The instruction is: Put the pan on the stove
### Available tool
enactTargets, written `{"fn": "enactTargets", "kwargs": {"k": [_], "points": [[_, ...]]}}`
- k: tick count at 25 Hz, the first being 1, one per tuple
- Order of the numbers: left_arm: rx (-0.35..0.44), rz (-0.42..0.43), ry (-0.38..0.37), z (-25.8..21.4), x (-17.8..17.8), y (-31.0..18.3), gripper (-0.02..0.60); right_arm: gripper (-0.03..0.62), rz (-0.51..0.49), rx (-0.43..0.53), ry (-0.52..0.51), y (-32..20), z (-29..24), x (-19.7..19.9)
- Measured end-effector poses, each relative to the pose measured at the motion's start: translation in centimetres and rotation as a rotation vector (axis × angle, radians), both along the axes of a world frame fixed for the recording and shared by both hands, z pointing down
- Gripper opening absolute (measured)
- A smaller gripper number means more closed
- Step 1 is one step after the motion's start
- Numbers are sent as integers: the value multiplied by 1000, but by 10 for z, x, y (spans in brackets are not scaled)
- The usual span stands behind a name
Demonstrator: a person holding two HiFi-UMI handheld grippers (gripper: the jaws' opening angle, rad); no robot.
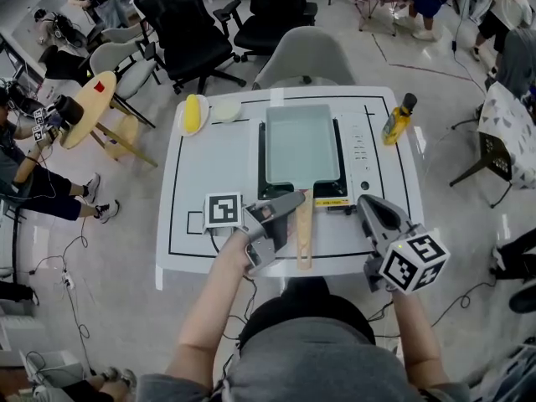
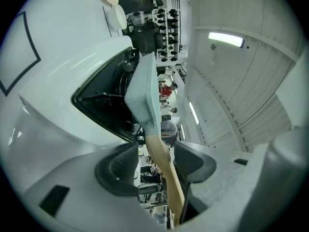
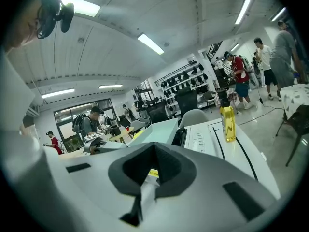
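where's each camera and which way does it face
head view: on the person's head, facing steeply down at the table; forearms, left gripper, right gripper show.
left gripper view: on the left gripper, facing along its open jaws; pan handle between them.
right gripper view: on the right gripper, facing over its shut jaws toward the bottle.
shared: all three show the pan.

Bare table (image 1: 209,166) left of the stove (image 1: 360,145); a bottle (image 1: 398,120) blocks its right.

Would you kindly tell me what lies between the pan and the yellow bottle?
In the head view, the stove's white control strip with its buttons and a bare band of table lie between the pan and the yellow bottle.
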State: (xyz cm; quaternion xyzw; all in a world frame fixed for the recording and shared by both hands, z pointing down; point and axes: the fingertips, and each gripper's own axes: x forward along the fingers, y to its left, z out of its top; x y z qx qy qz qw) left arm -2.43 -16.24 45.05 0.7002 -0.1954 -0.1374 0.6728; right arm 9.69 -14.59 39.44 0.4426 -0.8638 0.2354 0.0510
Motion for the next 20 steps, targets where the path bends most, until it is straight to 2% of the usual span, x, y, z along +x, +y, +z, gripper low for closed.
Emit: {"fn": "enactTargets", "kwargs": {"k": [4, 6, 7, 13, 20], "points": [[-3, -94, -38, -1, -26, 0, 225, 3, -1, -6, -1, 0, 1, 1], [11, -151, -88, 0, -42, -1, 217, 4, -3, -6, 0, 0, 2, 0], [43, -175, -125, -3, -49, -2, 207, 3, -4, -6, 0, 0, 2, 0], [262, -280, -433, -15, -76, -6, 115, 3, -3, -3, 11, 0, 3, -2], [508, -335, -797, -22, -85, -6, 67, 3, 18, 13, 22, 0, 7, 1]]}}
